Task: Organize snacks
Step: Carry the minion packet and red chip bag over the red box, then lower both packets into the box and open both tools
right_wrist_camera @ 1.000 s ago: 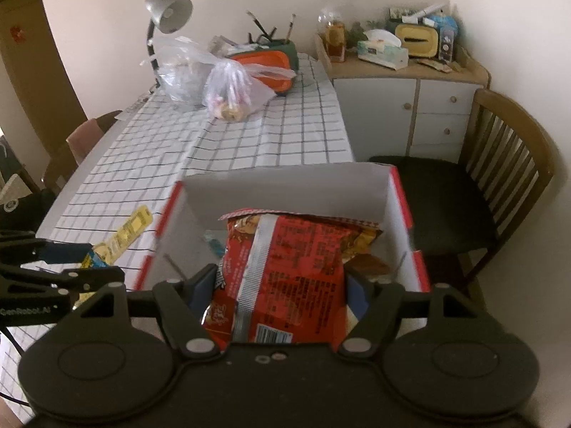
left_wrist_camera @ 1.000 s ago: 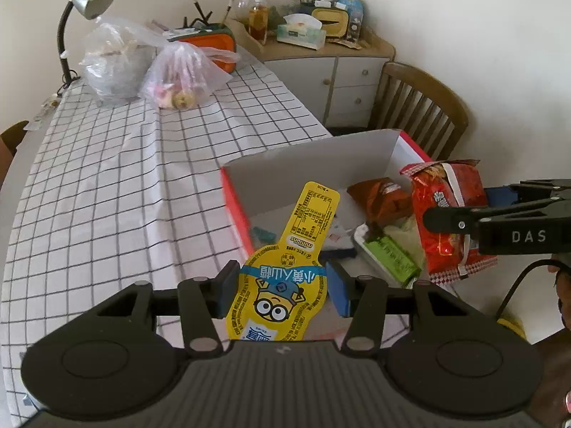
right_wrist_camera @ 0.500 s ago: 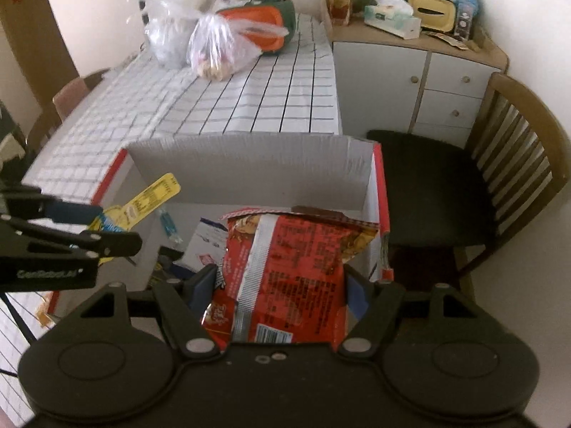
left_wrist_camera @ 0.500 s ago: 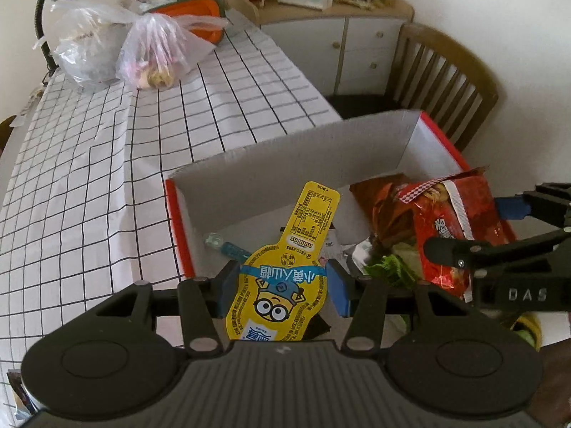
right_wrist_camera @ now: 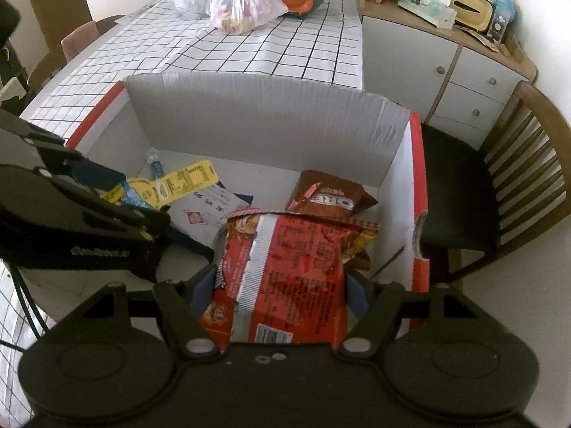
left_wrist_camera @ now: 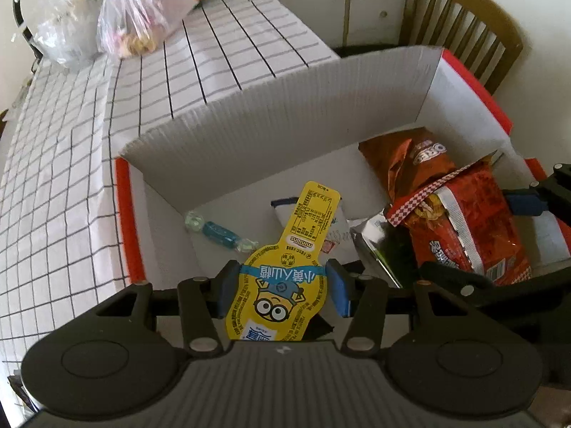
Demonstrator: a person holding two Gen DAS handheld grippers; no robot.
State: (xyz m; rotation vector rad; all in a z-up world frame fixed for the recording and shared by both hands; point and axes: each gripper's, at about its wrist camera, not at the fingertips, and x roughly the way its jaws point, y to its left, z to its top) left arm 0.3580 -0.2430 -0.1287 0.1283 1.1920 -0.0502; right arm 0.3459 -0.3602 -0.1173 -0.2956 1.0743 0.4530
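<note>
Both grippers have dropped toward the cardboard box (left_wrist_camera: 285, 107) since a second ago and now hang over its open top. Inside the box, toward its left wall, the left gripper (left_wrist_camera: 282, 285) clamps the yellow pouch (left_wrist_camera: 282, 296) across its round body, neck pointing ahead. Toward the box's right wall, the right gripper (right_wrist_camera: 276, 296) pinches the red snack bag (right_wrist_camera: 285, 267) at its sides, above the brown Oreo pack (right_wrist_camera: 328, 196). Both packs look light and soft; the bag is crinkly, likely slippery and crushable, so gripping its edges seems safest.
</note>
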